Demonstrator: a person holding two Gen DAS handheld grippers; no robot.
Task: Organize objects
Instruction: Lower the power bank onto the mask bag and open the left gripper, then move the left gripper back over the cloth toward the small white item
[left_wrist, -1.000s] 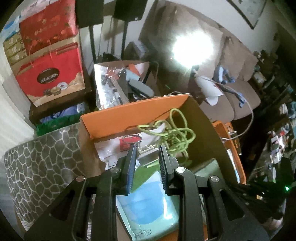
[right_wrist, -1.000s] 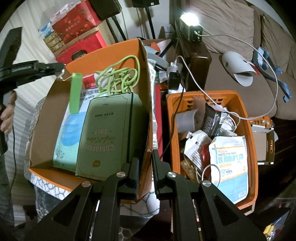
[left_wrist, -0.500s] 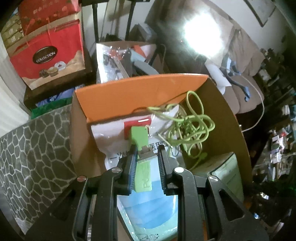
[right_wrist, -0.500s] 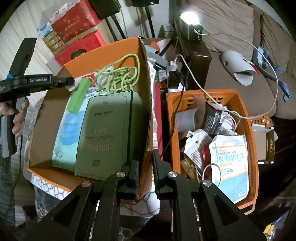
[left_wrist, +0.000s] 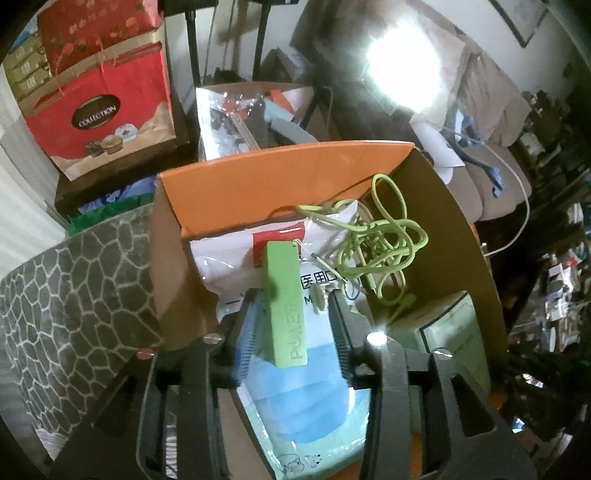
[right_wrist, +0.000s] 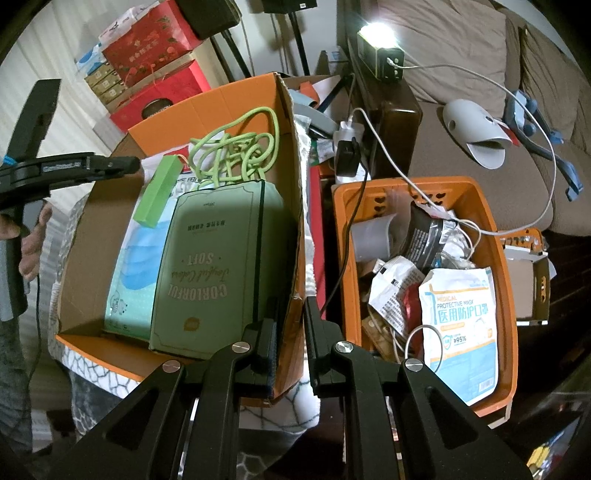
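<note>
From the left wrist, a white glare blots out the sofa behind. The orange cardboard box (left_wrist: 280, 173) holds a mask packet (left_wrist: 306, 402), a tangled green cable (left_wrist: 373, 240) and a green power bank (left_wrist: 286, 299) lying on the packet. The left hand-held gripper (left_wrist: 293, 328) has just been opening; the power bank lies between its parted jaws, untouched.

From the right wrist, the right hand-held gripper (right_wrist: 291, 332) is clamped on the box's side wall. A green notebook (right_wrist: 218, 266) hides much of the packet. The orange crate (right_wrist: 495, 258) beside it holds wrappers and a mask pack, hard to sort out.
</note>
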